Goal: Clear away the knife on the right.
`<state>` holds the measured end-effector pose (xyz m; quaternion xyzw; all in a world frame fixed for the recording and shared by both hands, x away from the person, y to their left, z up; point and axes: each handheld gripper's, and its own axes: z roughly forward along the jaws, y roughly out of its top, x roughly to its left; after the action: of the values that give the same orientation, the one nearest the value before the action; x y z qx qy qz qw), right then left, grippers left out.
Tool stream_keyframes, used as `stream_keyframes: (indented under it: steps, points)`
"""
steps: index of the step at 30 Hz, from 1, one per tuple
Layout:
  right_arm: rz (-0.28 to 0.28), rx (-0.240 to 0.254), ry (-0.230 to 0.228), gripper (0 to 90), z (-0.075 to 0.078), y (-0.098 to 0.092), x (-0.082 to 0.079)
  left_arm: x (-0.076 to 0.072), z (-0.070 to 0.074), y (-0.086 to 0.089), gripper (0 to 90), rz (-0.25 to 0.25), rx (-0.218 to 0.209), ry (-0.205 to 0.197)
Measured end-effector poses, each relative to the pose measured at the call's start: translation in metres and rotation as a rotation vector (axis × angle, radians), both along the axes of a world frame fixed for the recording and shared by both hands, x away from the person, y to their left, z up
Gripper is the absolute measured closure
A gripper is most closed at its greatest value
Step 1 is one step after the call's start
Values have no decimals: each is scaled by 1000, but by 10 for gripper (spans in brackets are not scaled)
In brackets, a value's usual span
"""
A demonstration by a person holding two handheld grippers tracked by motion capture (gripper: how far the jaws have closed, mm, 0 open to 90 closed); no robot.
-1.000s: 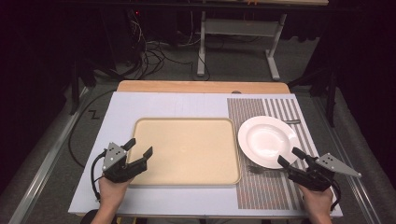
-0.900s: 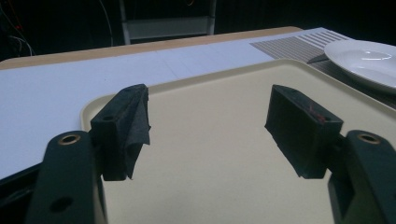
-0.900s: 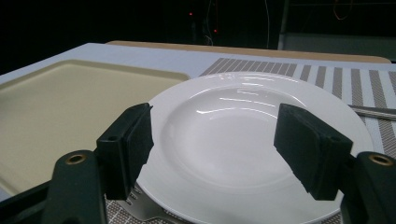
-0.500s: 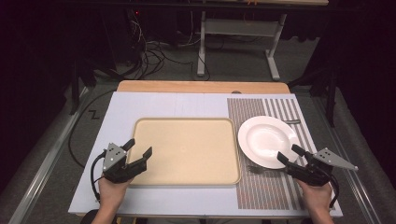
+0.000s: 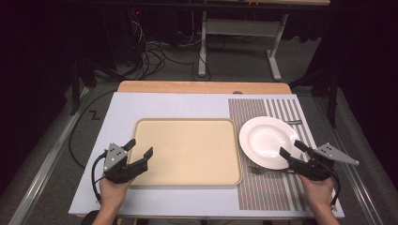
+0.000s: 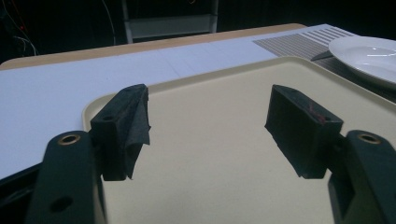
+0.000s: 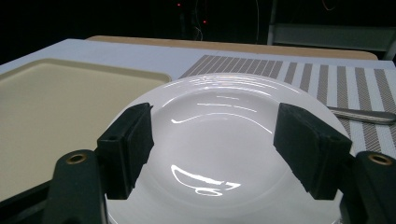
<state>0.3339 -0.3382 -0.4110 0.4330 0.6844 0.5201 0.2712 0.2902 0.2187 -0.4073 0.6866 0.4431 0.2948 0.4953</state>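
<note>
A beige tray [image 5: 187, 150] lies in the middle of the white table, empty. To its right a white plate [image 5: 267, 140] rests on a striped placemat [image 5: 263, 187]. My left gripper [image 5: 139, 149] is open over the tray's near left corner; in the left gripper view its jaws stand wide apart above the tray [image 6: 224, 140]. My right gripper [image 5: 292, 150] is open at the plate's near right rim, and the right gripper view looks across the plate [image 7: 224, 135] between spread jaws. A fork [image 5: 263, 170] lies just in front of the plate.
A metal utensil handle [image 5: 292, 122] lies on the placemat right of the plate, also visible as a handle [image 7: 359, 115] in the right gripper view. A wooden strip [image 5: 202, 86] runs along the table's far edge. Cables and a metal stand sit on the floor beyond.
My right gripper has crept forward and left, closer to the plate's near rim. The left gripper stays in place over the tray corner.
</note>
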Motion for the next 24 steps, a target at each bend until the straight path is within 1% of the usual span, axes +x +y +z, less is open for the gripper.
stream_keyframes:
  steps: [7, 12, 13, 21, 24]
  points:
    - [-2, -4, 0, 293, 1, 1, 7, 0, 0, 0, 309, 0, 0, 1]
    - [-6, -9, 10, 296, 2, 1, 13, 0, 0, 0, 309, 2, 2, 0]
    - [-8, -12, 9, 297, 3, 1, 17, 0, 0, 0, 309, 2, 1, 0]
    - [-12, -29, 23, 301, 8, 4, 29, 0, 0, 0, 309, 5, 0, 0]
    - [-17, -34, 34, 306, 10, 6, 35, 0, 0, 0, 309, 6, 0, 0]
